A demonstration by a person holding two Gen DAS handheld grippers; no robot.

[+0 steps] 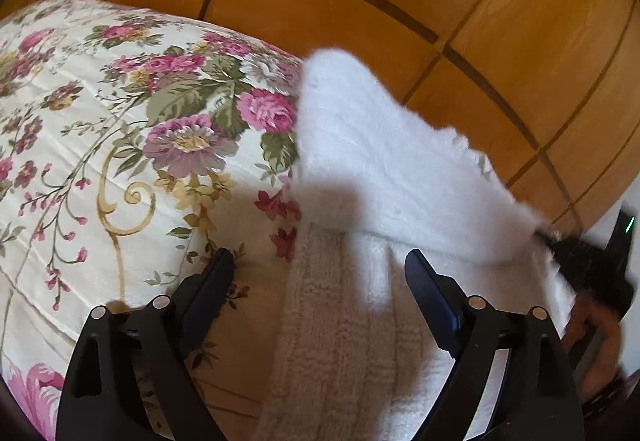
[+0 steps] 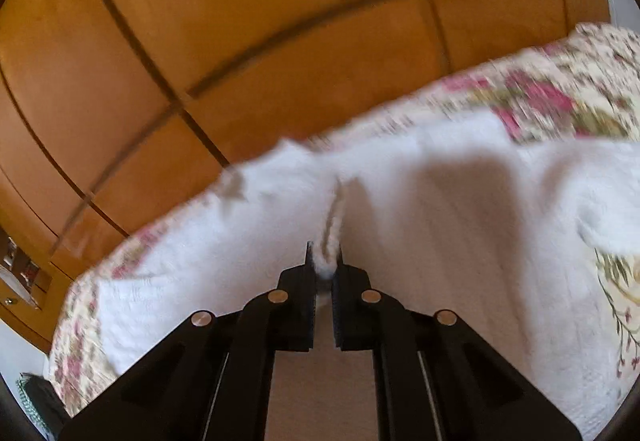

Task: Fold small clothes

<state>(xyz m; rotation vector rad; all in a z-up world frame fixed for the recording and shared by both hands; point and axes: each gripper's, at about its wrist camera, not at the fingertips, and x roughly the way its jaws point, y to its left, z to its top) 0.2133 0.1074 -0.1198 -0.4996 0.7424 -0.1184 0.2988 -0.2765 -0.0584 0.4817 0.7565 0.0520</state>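
A white fluffy knit garment [image 1: 372,177] lies on a floral bedspread [image 1: 100,145]. One part of it is lifted and drawn across to the right. My left gripper [image 1: 320,261] stands open just above the garment's ribbed left edge, and nothing is pinched between its fingers. At the right edge of the left wrist view, the right gripper [image 1: 560,241] pulls the raised flap. In the right wrist view my right gripper [image 2: 324,261] is shut on a bunched fold of the white garment [image 2: 440,221], which stretches away from the jaws over the bedspread [image 2: 560,97].
Orange-brown wooden wardrobe doors [image 1: 360,1] stand close behind the bed, filling the background of both views [image 2: 200,41]. A hand [image 1: 596,337] holds the right gripper at the lower right of the left wrist view. The bed's edge drops off toward the wardrobe.
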